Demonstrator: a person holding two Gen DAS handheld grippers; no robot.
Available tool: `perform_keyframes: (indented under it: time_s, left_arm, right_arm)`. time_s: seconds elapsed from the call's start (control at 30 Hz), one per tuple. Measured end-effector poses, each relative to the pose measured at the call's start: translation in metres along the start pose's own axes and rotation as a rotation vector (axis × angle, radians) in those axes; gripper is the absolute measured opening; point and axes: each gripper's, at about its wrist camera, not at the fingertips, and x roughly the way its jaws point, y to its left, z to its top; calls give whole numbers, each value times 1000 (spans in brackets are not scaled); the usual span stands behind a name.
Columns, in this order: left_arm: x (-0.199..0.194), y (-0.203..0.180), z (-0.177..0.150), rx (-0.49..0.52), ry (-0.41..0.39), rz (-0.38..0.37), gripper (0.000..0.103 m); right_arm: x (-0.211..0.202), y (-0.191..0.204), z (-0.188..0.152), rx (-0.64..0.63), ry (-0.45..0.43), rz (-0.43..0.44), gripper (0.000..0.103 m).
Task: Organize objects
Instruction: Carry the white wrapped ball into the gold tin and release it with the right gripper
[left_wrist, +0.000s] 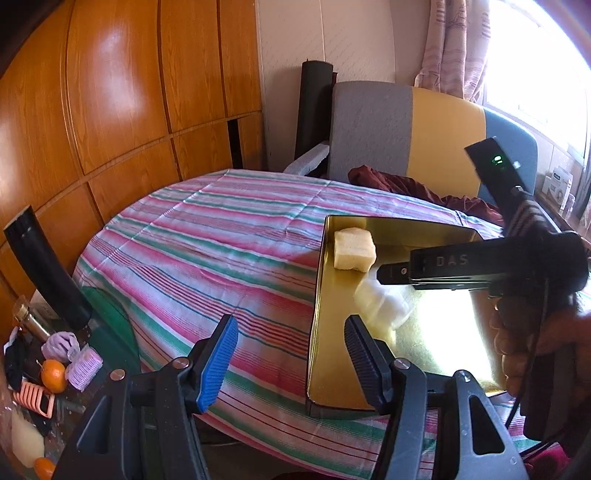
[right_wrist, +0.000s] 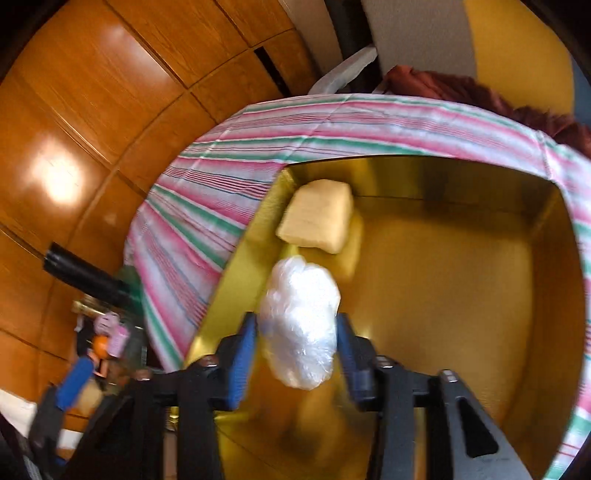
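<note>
A shiny gold tray lies on the striped tablecloth; it also shows in the right wrist view. A pale yellow sponge block sits in its far left corner and shows in the right wrist view too. My right gripper is shut on a crumpled clear plastic bag and holds it over the tray, near the sponge. In the left wrist view the bag is blurred under the right gripper. My left gripper is open and empty at the tray's near left edge.
The round table with the striped cloth stands by a wooden wall. A chair with dark red cloth is behind it. A low glass side table at the left holds oranges, hair rollers and other small items.
</note>
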Motion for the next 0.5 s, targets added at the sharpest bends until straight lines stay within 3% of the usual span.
perform_keyframes:
  time_s: [0.23, 0.5]
  left_arm:
    - [4, 0, -5, -20, 30, -57, 61]
    - [8, -12, -10, -22, 82, -164, 61]
  right_arm:
    - [-27, -4, -22, -57, -35, -97, 59]
    - [-100, -63, -53, 37, -133, -196, 75]
